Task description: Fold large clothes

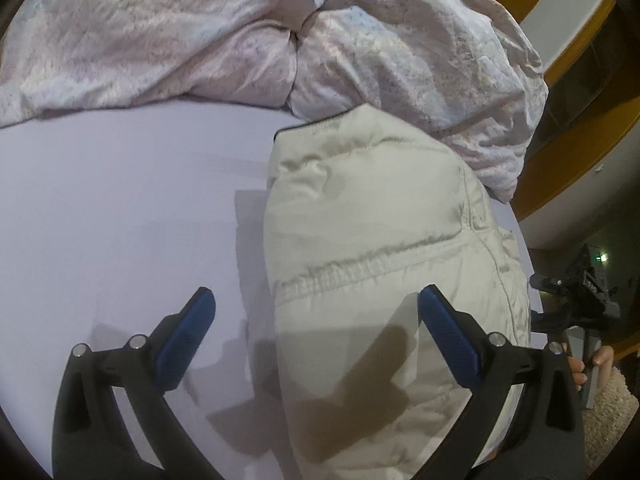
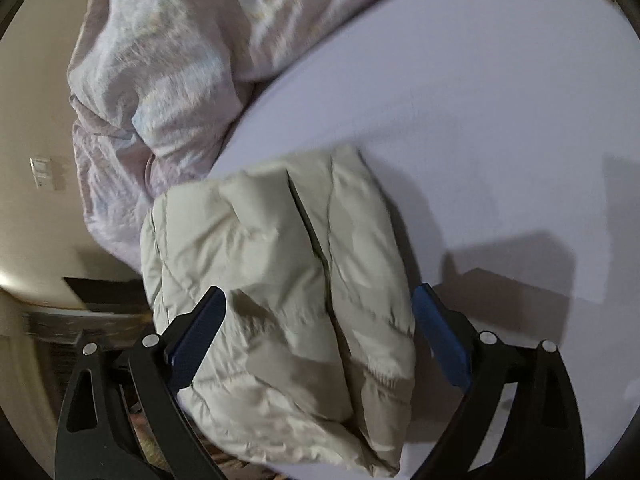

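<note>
A cream-white quilted puffer jacket (image 1: pixel 376 240) lies folded into a thick bundle on a pale lavender bed sheet (image 1: pixel 120 200), close to the edge of the mattress. In the right wrist view the same jacket (image 2: pixel 280 280) shows a dark seam or zip line running down its middle, with padded panels bulging on both sides; its near end hangs slightly over the mattress edge.

The left gripper (image 1: pixel 316 316) hovers above the jacket's near left edge with its blue-padded fingers (image 1: pixel 188 332) spread wide, holding nothing; one finger is over the bare sheet, the other over the jacket, and its shadow falls across the fabric. The right gripper (image 2: pixel 318 320) is likewise spread wide, its fingers (image 2: pixel 440 336) straddling the folded bundle without clamping it.

Behind the jacket, a crumpled pinkish-white patterned duvet (image 1: pixel 240 32) is heaped along the far side of the bed and touches the jacket's far end. Beyond the bed, orange-brown wooden furniture (image 1: pixel 576 152) stands at the right of the left wrist view, and a beige wall with a light switch plate (image 2: pixel 43 172) appears at the left of the right wrist view.
</note>
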Tool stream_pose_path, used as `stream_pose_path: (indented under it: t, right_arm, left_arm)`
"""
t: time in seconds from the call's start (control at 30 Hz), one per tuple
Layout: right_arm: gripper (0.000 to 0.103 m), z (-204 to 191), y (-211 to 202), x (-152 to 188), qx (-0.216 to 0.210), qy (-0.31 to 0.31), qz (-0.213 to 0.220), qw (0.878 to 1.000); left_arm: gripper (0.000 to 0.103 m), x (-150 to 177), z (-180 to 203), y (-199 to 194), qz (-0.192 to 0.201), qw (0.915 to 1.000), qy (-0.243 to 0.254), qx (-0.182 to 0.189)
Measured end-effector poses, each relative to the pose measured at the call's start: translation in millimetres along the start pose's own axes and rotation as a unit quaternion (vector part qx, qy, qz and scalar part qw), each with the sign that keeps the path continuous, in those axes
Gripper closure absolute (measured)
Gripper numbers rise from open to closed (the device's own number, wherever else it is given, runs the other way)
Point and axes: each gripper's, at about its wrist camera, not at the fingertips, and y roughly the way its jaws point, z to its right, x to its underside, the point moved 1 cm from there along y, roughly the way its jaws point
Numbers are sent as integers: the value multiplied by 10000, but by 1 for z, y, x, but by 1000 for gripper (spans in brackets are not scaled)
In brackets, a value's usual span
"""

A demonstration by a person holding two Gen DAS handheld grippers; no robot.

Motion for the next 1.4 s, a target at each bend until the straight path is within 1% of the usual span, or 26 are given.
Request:
stream_pose_path:
  t: [0.1,0.27,0.33,0.47,0.57,0.63,0.7,0.83,0.97,1.1,1.27,1.33,1.4]
  right_arm:
    - [1,4,9,5,-105,80,-234,9996]
    - [1,4,27,9,-85,66,-506,9987]
    - [1,4,31,9,-162,104,-529,9984]
    - [1,-2,43,11,-425,178,-734,9962]
    - [1,-9,50,11,-501,172,-858,9949]
    - [1,-11,53,12,-522,117,-892,9946]
    - [1,-16,55,13,-455,-41,-881,9951]
    - [1,-14,54,13,-484,-64,-877,9950]
    - [1,-16,56,11,-472,-49,-851,9952]
    - [1,-17,57,11,-486,-7,-803,9956]
    - [1,-11,57,16,-663,54,-753,9949]
    - [1,-9,57,17,-717,86,-744,9946]
    - [1,-8,59,18,-784,140,-755,9940]
  left_arm:
    - [2,2,-4,4,-106,9999,-57,123]
    - [2,1,-11,12,-247,9989,-239,334]
    - [2,0,-15,14,-286,9983,-298,416]
    - [2,0,-20,19,-376,9968,-393,583]
    - [2,0,-23,23,-437,9956,-474,685]
    - [2,-1,-25,25,-467,9947,-530,753]
    - [2,-1,-26,27,-495,9936,-587,825]
    - [2,-1,-31,31,-595,9903,-738,1016]
    - [2,-3,-41,39,-860,9800,-1093,1422]
    - [2,-2,-43,46,-887,9741,-1278,1643]
    - [2,6,-42,62,-972,9607,-1632,2022]
    - [2,8,-41,65,-975,9583,-1696,2083]
    - [2,8,-39,66,-966,9578,-1718,2094]
